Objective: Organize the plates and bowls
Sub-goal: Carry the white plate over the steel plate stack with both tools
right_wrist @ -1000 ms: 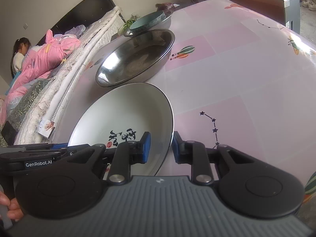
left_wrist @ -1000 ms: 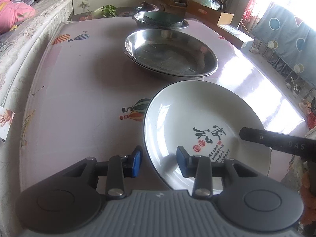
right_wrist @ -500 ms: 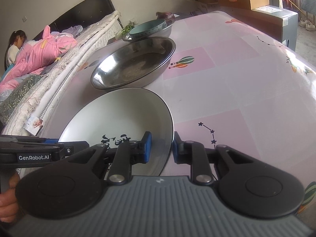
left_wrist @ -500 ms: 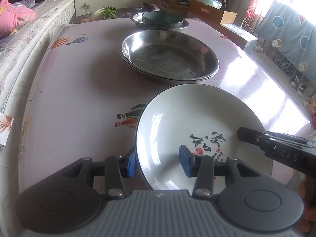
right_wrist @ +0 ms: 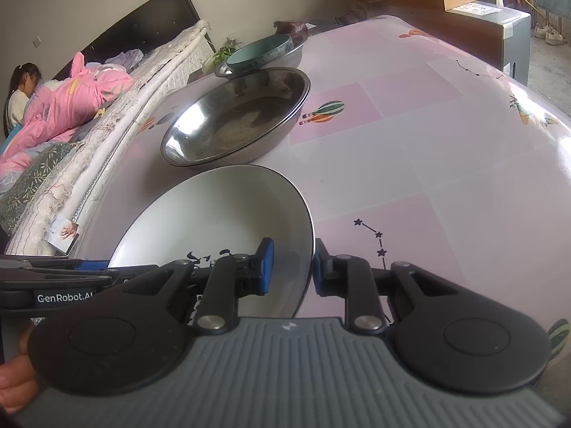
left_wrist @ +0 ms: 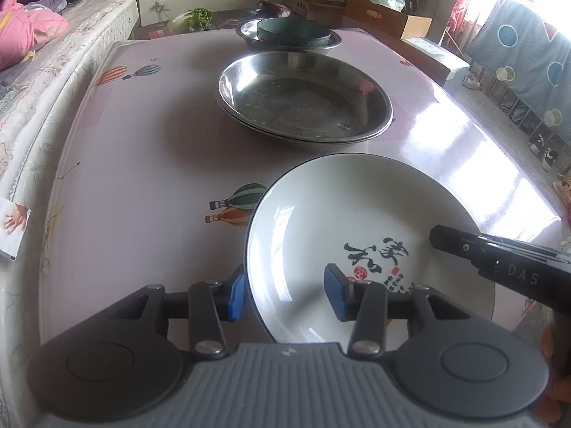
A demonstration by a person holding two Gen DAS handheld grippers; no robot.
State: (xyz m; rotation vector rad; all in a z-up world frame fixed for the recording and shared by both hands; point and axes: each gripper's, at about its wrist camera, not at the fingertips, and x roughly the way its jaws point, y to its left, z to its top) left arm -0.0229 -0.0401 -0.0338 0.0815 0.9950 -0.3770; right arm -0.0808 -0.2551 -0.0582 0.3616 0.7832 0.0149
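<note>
A white plate [left_wrist: 357, 221] with black calligraphy and a dark rim is held above the near part of the pink table; it also shows in the right wrist view [right_wrist: 221, 221]. My left gripper [left_wrist: 283, 294] is open, its jaws astride the plate's near-left rim. My right gripper [right_wrist: 291, 267] is shut on the plate's right rim. Beyond the plate lie stacked steel pans [left_wrist: 303, 101], also seen in the right wrist view [right_wrist: 237, 117]. At the far end a teal bowl [left_wrist: 292, 30] sits inside a steel basin [left_wrist: 249, 37].
The table [left_wrist: 142, 164] has a pink cloth with balloon prints. A bed with bedding [right_wrist: 71, 100] runs along its left side, a person [right_wrist: 19, 96] sitting on it. Cardboard boxes [left_wrist: 385, 18] stand behind the table. Shoes and hanging cloth [left_wrist: 524, 57] are to the right.
The plate has lifted and shifted slightly toward the steel pans. My left gripper has moved in so its jaws now straddle the plate's rim. My right gripper keeps its hold.
</note>
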